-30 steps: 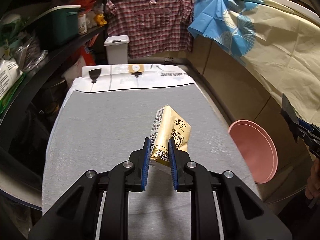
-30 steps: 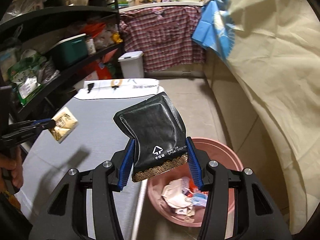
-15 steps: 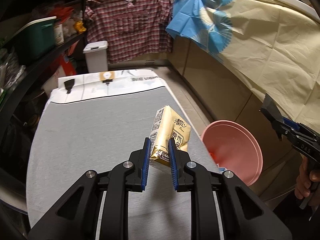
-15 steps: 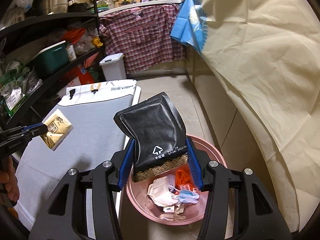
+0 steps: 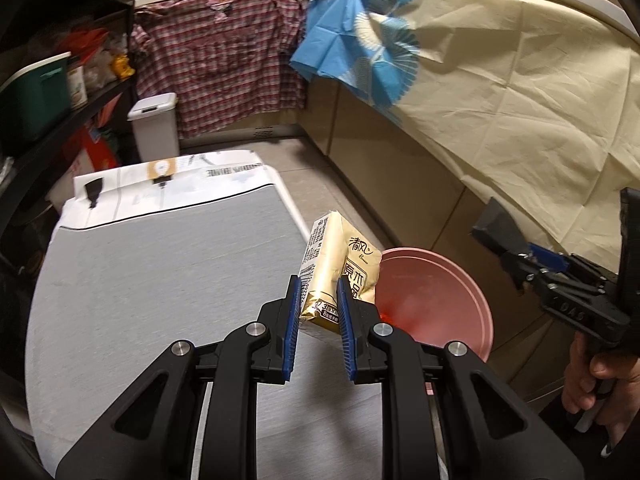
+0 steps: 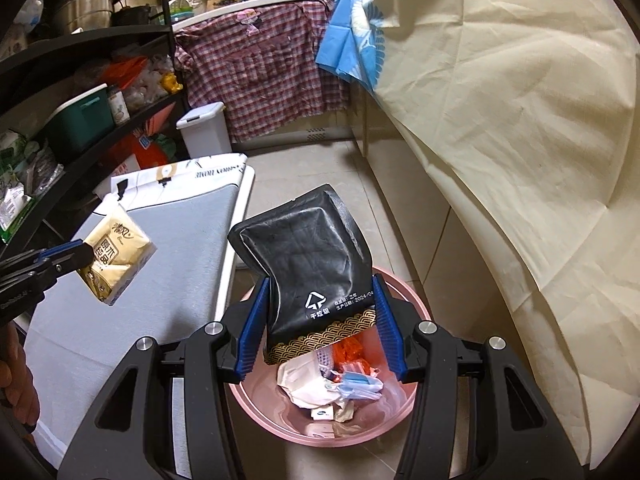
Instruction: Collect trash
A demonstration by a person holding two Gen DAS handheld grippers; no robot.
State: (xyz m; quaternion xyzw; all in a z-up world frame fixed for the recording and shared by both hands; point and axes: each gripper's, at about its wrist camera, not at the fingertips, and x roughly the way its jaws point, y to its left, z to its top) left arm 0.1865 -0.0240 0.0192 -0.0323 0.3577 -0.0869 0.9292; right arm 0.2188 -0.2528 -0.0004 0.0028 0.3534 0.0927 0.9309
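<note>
My left gripper (image 5: 318, 304) is shut on a gold tissue pack (image 5: 340, 268), held in the air over the right edge of the grey table (image 5: 160, 280); the pack (image 6: 116, 260) and left gripper (image 6: 76, 258) also show at the left of the right wrist view. My right gripper (image 6: 320, 312) is shut on a black foil pouch (image 6: 308, 264), held directly above the pink bin (image 6: 404, 412), which holds several crumpled wrappers. In the left wrist view the pink bin (image 5: 440, 300) sits on the floor just right of the table, and the right gripper (image 5: 504, 240) hangs above it.
A white lidded bin (image 5: 154, 126) stands on the floor beyond the table. Dark shelves (image 6: 80, 80) with boxes and bags line the left side. A cream cloth (image 6: 500, 120) drapes the counter on the right, a plaid shirt (image 5: 220, 60) hangs at the back.
Both grippers have swung to the right with their loads. The pouch now hangs over the middle of the pink bin, and the tissue pack has come to the table's right edge.
</note>
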